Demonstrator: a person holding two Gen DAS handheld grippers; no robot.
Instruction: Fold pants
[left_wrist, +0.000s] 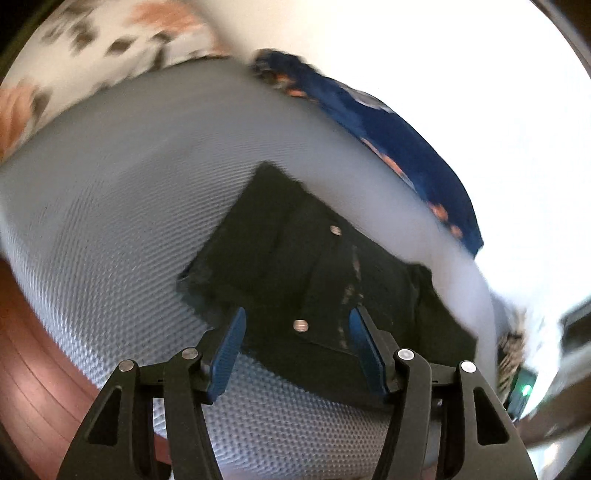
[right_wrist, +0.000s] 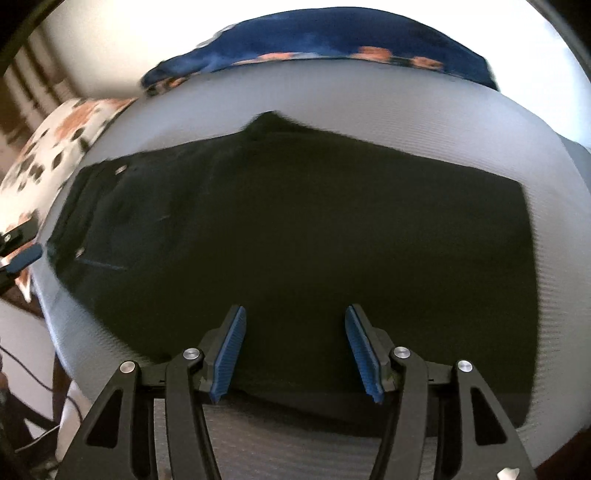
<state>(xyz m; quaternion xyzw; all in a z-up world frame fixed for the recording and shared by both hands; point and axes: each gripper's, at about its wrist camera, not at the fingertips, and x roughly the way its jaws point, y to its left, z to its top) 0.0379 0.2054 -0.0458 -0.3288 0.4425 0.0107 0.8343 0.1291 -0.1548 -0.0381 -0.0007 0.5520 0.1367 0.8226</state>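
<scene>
Dark pants (right_wrist: 295, 229) lie flat on a grey textured mattress (right_wrist: 369, 107), waistband with metal rivets at the left. My right gripper (right_wrist: 295, 325) is open and empty, hovering over the near edge of the pants. In the left wrist view the waistband end of the pants (left_wrist: 314, 266) lies ahead, with two rivets showing. My left gripper (left_wrist: 297, 328) is open and empty just above the waistband edge. The left gripper's blue fingertip (right_wrist: 26, 258) shows at the far left of the right wrist view, beside the waistband.
A blue patterned pillow (right_wrist: 332, 37) lies at the far edge of the mattress; it also shows in the left wrist view (left_wrist: 388, 133). A white floral cloth (left_wrist: 92, 48) lies at the mattress end. Reddish wooden floor (left_wrist: 33, 369) is beyond the mattress edge.
</scene>
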